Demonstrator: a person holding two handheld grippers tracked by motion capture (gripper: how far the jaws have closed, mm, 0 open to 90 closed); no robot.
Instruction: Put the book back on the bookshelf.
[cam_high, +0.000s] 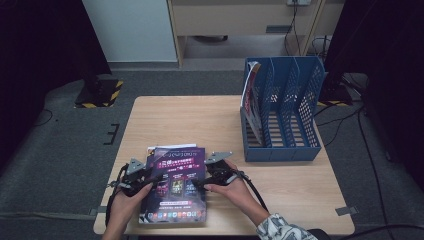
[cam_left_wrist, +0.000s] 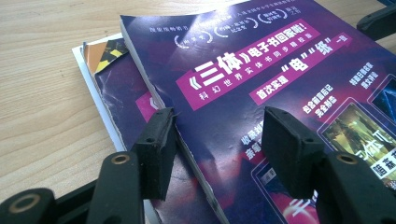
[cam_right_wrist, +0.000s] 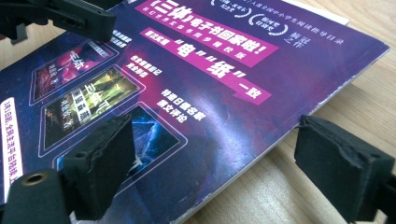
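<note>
Purple magazines (cam_high: 175, 185): 2 stacked, w/ 2 tools, left (cam_high: 150, 181) & right (cam_high: 199, 183), flanking.

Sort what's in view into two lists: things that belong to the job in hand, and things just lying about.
In the job:
- glossy purple magazine on top of the stack
- left gripper, jaws astride its left edge
- right gripper, jaws astride its right edge
- blue plastic file rack, likely its destination

Lying about:
- second magazine underneath
- magazine already in the rack
- wooden table
</note>
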